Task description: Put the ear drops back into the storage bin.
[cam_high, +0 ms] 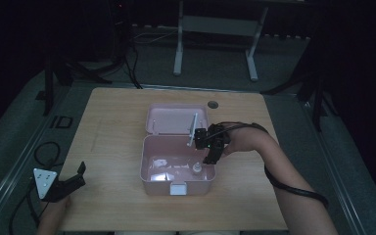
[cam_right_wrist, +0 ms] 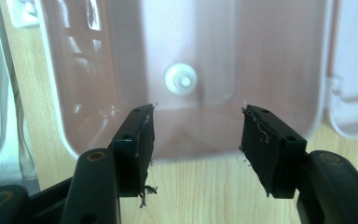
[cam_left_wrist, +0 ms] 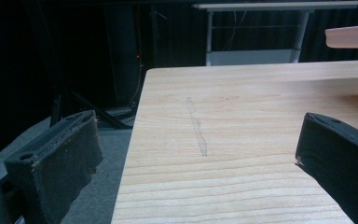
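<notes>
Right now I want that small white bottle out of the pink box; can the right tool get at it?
Probably yes: the right tool hangs open above the lidless pink box, and nothing lies between it and the small white bottle.

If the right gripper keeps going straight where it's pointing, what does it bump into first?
Probably the small white bottle standing in the open pink box. The open right gripper points down into the box with the bottle just ahead between its jaws, though depth is hard to judge.
</notes>
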`<state>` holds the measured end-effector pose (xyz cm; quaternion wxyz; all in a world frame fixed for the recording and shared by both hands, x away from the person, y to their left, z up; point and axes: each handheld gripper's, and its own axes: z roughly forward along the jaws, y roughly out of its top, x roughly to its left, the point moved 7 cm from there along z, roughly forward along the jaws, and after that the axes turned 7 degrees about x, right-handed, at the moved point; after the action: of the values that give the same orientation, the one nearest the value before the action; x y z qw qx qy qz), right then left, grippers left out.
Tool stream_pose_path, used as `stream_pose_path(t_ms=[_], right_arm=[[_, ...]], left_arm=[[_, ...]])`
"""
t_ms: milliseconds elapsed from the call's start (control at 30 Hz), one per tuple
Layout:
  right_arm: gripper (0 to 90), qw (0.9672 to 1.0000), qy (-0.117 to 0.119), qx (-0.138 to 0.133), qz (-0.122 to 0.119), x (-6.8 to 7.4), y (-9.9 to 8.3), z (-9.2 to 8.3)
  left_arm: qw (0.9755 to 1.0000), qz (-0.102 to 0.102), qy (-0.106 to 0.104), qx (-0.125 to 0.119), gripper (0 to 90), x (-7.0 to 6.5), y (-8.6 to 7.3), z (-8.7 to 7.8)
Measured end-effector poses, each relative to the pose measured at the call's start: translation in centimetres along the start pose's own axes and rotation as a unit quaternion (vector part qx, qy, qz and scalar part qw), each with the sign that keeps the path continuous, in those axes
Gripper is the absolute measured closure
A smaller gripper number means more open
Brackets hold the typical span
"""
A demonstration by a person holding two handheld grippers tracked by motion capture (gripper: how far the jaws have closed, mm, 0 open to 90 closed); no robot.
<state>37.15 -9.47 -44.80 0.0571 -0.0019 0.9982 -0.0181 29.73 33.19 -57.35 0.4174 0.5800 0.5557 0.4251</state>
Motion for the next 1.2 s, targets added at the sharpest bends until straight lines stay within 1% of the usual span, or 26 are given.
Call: stream_pose_path(t_ms=[67, 100, 167, 200, 300, 400, 433, 467, 500, 533, 633, 700, 733, 767, 833, 867, 900, 933, 967, 1000, 1033, 1067, 1100, 1133, 1167, 1200], right_arm=[[39.7, 0.9999, -0.003, -0.003, 0.009, -0.2, -0.5, -0.2], [38.6, 0.9998, -0.008, -0.005, 0.020, -0.5, -0.8, -0.4], [34.9, 0.9993, -0.009, -0.012, 0.034, -0.8, -1.4, -0.6], [33.8, 0.9990, -0.014, -0.015, 0.040, -0.9, -1.7, -0.7], [32.7, 0.9983, -0.014, -0.023, 0.052, -1.2, -2.7, -1.0], [29.4, 0.9969, -0.011, -0.030, 0.072, -1.4, -3.6, -1.1], [26.3, 0.9963, -0.009, -0.034, 0.079, -1.5, -3.9, -1.2], [20.3, 0.9960, -0.003, -0.034, 0.082, -1.5, -4.3, -1.1], [18.7, 0.9959, -0.003, -0.036, 0.083, -1.5, -4.6, -1.0], [18.5, 0.9956, -0.005, -0.039, 0.085, -1.5, -4.9, -0.9], [15.2, 0.9939, 0.000, -0.049, 0.099, -1.7, -5.8, -0.5], [15.4, 0.9929, -0.001, -0.051, 0.108, -1.8, -6.4, -0.2], [15.1, 0.9921, -0.010, -0.055, 0.112, -2.0, -6.9, 0.1], [15.1, 0.9921, -0.010, -0.055, 0.112, -2.0, -6.9, 0.1], [14.2, 0.9867, -0.017, -0.084, 0.138, -2.4, -7.7, 1.0], [14.2, 0.9850, -0.020, -0.089, 0.147, -2.5, -8.0, 1.2], [14.2, 0.9823, -0.020, -0.095, 0.160, -2.7, -8.3, 1.6], [14.2, 0.9823, -0.020, -0.095, 0.160, -2.7, -8.3, 1.6], [14.1, 0.9782, -0.027, -0.104, 0.178, -3.0, -8.9, 2.5], [14.1, 0.9769, -0.037, -0.105, 0.183, -3.2, -9.2, 2.9], [14.0, 0.9755, -0.041, -0.109, 0.187, -3.3, -9.4, 3.2], [14.0, 0.9755, -0.041, -0.109, 0.187, -3.3, -9.4, 3.2], [13.9, 0.9701, -0.048, -0.120, 0.205, -3.5, -9.8, 4.0], [13.9, 0.9669, -0.053, -0.125, 0.216, -3.7, -10.1, 4.5], [13.9, 0.9650, -0.056, -0.127, 0.223, -3.7, -10.2, 4.9], [14.0, 0.9619, -0.058, -0.132, 0.232, -3.9, -10.4, 5.5]], left_arm=[[1.0000, 0.000, 0.000, 0.000, 0.3, 0.0, 0.0, 0.0], [1.0000, 0.000, 0.000, 0.000, 0.3, 0.0, 0.0, 0.0], [1.0000, 0.000, 0.000, 0.000, 0.3, 0.0, 0.0, 0.0], [1.0000, 0.000, 0.000, 0.000, 0.3, 0.0, 0.0, 0.0], [1.0000, 0.000, 0.000, 0.000, 0.3, 0.0, 0.0, 0.0], [1.0000, 0.000, 0.000, -0.001, 0.3, -0.1, 0.0, 0.0], [1.0000, 0.001, 0.000, 0.000, 0.3, -0.1, 0.0, 0.0], [1.0000, 0.001, 0.000, 0.000, 0.3, -0.1, 0.0, 0.0], [1.0000, 0.001, 0.000, 0.000, 0.3, -0.1, 0.0, 0.0], [1.0000, 0.001, 0.001, 0.000, 0.3, -0.1, 0.0, 0.0], [1.0000, 0.001, 0.001, 0.000, 0.3, -0.1, 0.0, 0.0], [1.0000, 0.001, 0.000, 0.000, 0.3, -0.1, 0.0, 0.0], [1.0000, 0.001, 0.001, 0.000, 0.3, -0.1, 0.0, 0.0], [1.0000, 0.001, 0.001, 0.000, 0.3, -0.1, 0.0, 0.0], [1.0000, 0.001, 0.001, 0.000, 0.3, -0.1, 0.0, 0.0], [1.0000, 0.001, 0.001, 0.000, 0.3, -0.1, 0.0, 0.0], [1.0000, 0.002, 0.001, 0.000, 0.3, -0.1, 0.0, 0.0], [1.0000, 0.002, 0.001, 0.000, 0.3, -0.1, 0.0, 0.0], [1.0000, 0.002, 0.001, 0.000, 0.3, -0.1, 0.0, 0.0], [1.0000, 0.003, 0.001, 0.001, 0.3, -0.1, 0.0, 0.0], [1.0000, 0.003, 0.001, 0.001, 0.3, -0.1, 0.0, 0.0], [1.0000, 0.003, 0.001, 0.001, 0.3, -0.1, 0.0, 0.0], [1.0000, 0.002, 0.001, 0.000, 0.3, -0.1, 0.0, 0.0], [1.0000, 0.003, 0.002, 0.001, 0.3, -0.1, 0.0, 0.0], [1.0000, 0.003, 0.001, 0.002, 0.3, -0.1, 0.0, 0.0], [1.0000, 0.004, 0.002, 0.001, 0.3, -0.1, 0.0, 0.0]])
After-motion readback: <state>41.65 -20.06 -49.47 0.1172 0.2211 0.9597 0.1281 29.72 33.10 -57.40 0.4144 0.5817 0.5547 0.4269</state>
